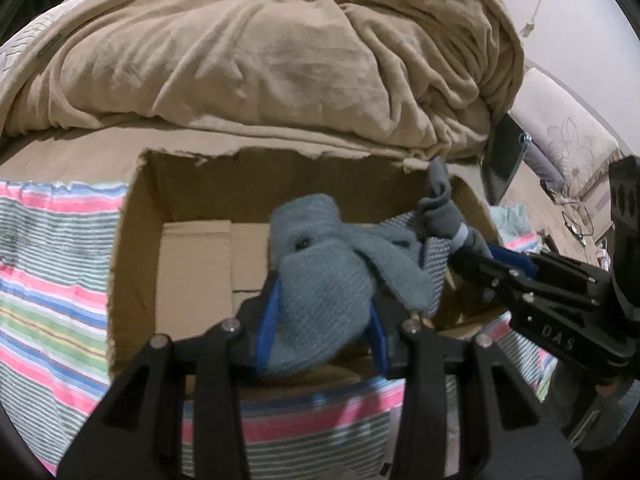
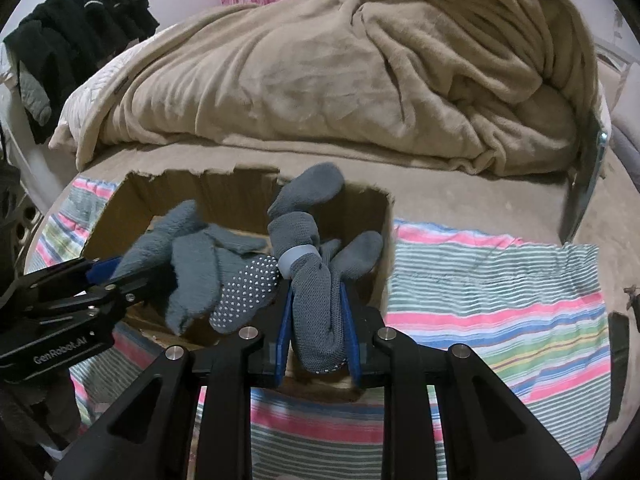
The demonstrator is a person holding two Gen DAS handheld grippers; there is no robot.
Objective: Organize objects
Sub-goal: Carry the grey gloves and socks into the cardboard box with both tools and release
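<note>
The left hand-held gripper (image 1: 320, 320) pinches a blue-grey fuzzy glove (image 1: 320, 280) between its blue pads, above the open cardboard box (image 1: 136, 240); the right hand-held gripper (image 2: 318, 320) pinches a grey mesh glove (image 2: 312, 280) over the same box; the box sits on a striped cloth (image 2: 500, 280) on the bed, near a beige blanket (image 2: 320, 80).

A: The left gripper (image 1: 322, 320) clamps a fuzzy grey glove (image 1: 320, 280), and that glove covers most of the cardboard box (image 1: 136, 240) floor behind it.

B: Same on the right: the right gripper (image 2: 316, 324) pinches a grey mesh glove (image 2: 314, 292), whose lower end disappears between the blue pads (image 2: 282, 320).

A: The striped cloth (image 2: 500, 280) runs under the box (its middle hidden).

B: Dark clothes (image 2: 80, 32) at top left, cut off by the edge, too blurred to identify.
</note>
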